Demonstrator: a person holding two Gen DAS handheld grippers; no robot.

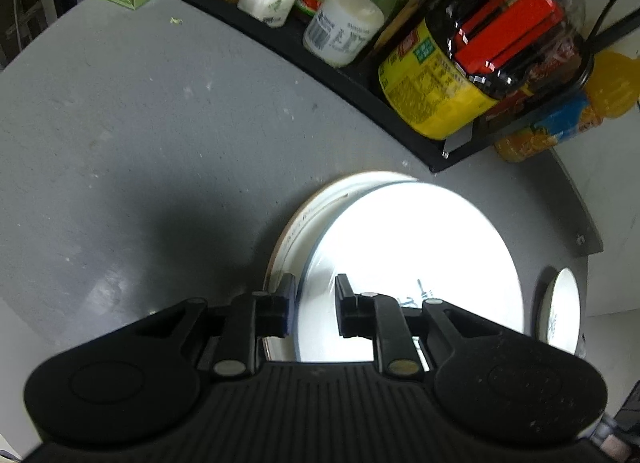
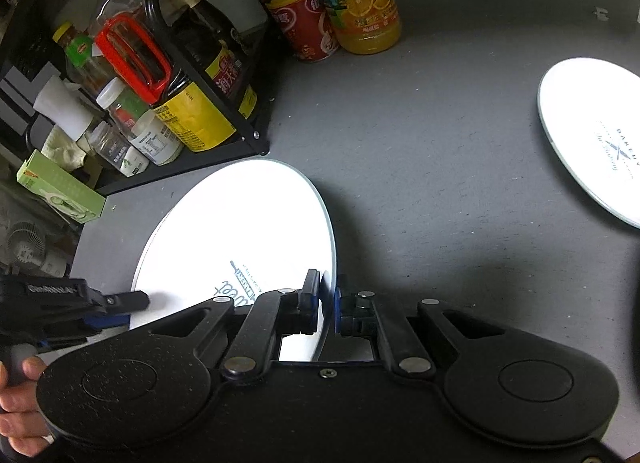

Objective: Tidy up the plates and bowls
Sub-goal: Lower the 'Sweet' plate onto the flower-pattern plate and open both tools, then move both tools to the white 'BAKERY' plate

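- Right wrist view shows my right gripper [image 2: 329, 303] pinching the near rim of the white plate [image 2: 248, 231], its blue-padded fingers [image 2: 316, 295] pressed on either side of the rim.
- That plate carries blue printed lettering and sits tilted over a second plate [image 1: 304, 215], whose beige-edged rim peeks out on the left in the left wrist view.
- My left gripper [image 1: 314, 303] straddles the plate's [image 1: 416, 263] left rim with its fingers [image 1: 288, 291] spread, one outside the edge and one over the plate's face; I cannot tell whether they touch it.
- Another white plate [image 2: 592, 143] with a bakery print lies flat, well apart to the far right.
- All of it rests on a grey, speckled countertop [image 2: 420, 123] with a few pale specks and crumbs.
- A black wire rack [image 2: 224, 151] at the far left holds sauce bottles and spice jars; a green carton [image 2: 60, 191] lies beside it.
- Red cans [image 2: 304, 27] and an orange juice bottle [image 2: 360, 3] stand on the counter past the rack, against a white wall.
- A person's hand [image 2: 16, 403] grips the left gripper's handle at the near left.
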